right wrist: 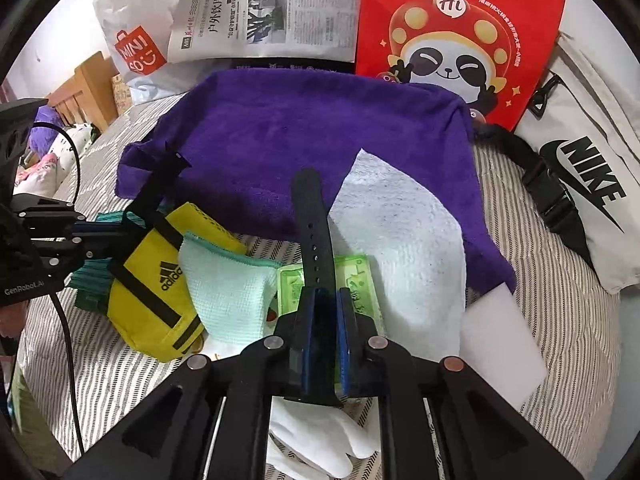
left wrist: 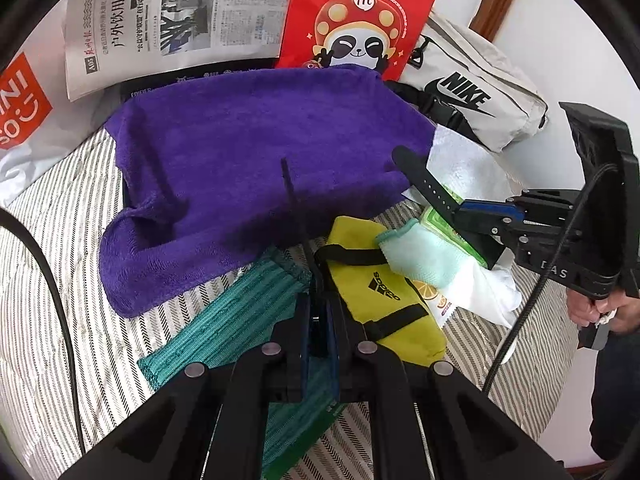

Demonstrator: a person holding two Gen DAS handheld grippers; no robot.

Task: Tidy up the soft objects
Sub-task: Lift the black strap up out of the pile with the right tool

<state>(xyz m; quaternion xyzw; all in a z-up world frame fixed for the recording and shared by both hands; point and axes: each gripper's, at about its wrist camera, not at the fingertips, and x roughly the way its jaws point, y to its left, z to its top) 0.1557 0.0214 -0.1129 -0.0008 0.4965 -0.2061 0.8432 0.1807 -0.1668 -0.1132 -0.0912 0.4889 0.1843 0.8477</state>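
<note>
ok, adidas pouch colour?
Yellow with black straps, the adidas pouch shows best in the right wrist view.

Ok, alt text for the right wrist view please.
The right gripper has a black perforated strap between its jaws, above a striped bedcover strewn with a purple towel, white cloth, mint cloth and yellow Adidas pouch. The left gripper reaches in from the left.

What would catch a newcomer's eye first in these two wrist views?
The big purple towel spread across the middle of the striped bedding, with the red panda bag propped behind it. In front, the right hand-held gripper has a black watch strap between its pads. Left of it lies a yellow Adidas pouch.
</note>
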